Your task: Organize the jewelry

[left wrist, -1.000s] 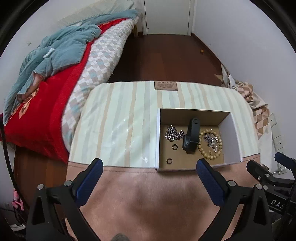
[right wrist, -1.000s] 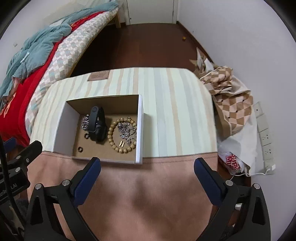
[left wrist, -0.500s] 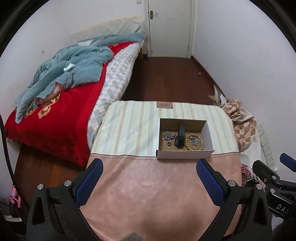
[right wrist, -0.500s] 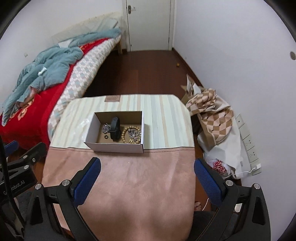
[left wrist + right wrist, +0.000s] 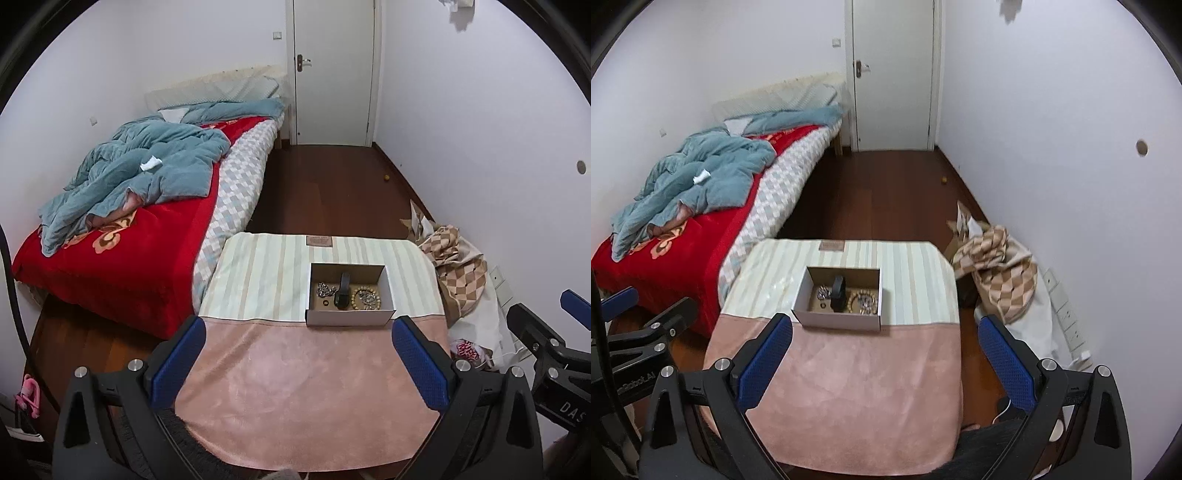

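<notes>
Two hand-held grippers, left and right, both agape, empty; jewelry heaped in cardboard box

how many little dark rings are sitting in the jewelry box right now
1 shows clearly: a small dark ring on the box floor, front left, beside the black band. The front wall may hide another.

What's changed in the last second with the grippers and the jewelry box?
Both hand-held grippers, left and right, pulled up and back from the box, which now looks much smaller. Both stayed open and empty. The box, bead bracelet and black band inside did not move.
</notes>
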`<state>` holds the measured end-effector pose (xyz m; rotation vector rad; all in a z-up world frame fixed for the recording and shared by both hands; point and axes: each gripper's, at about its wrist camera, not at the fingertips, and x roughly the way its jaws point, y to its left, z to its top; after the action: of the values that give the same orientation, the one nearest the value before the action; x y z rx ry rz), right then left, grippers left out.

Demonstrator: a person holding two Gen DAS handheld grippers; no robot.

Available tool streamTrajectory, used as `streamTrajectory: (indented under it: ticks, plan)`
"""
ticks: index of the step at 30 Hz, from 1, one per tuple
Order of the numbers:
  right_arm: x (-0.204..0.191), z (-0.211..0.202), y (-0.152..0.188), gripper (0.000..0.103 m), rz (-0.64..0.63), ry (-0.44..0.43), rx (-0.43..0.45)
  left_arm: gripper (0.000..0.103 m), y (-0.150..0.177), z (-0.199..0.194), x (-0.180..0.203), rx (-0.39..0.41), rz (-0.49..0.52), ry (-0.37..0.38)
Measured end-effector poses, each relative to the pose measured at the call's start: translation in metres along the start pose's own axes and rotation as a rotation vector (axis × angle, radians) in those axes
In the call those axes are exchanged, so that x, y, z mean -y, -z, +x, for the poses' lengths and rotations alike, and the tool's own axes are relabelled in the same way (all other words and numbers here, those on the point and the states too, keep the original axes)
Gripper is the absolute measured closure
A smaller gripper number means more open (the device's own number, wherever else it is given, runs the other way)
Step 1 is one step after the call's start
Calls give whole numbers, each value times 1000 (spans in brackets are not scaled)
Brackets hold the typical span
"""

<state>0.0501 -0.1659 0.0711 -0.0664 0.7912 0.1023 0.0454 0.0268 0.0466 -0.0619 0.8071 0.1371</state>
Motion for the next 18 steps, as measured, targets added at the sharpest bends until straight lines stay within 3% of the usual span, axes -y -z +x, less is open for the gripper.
streamTrajectory:
  ticks: [8,18]
  plan:
    - [-5,-32,-5,1,-20,-18,23,0,-2,-15,-3,8,-8,12]
    - [-4,2,-12,0,-14,1,-19,0,-6,-2,-2,-11,-8,6]
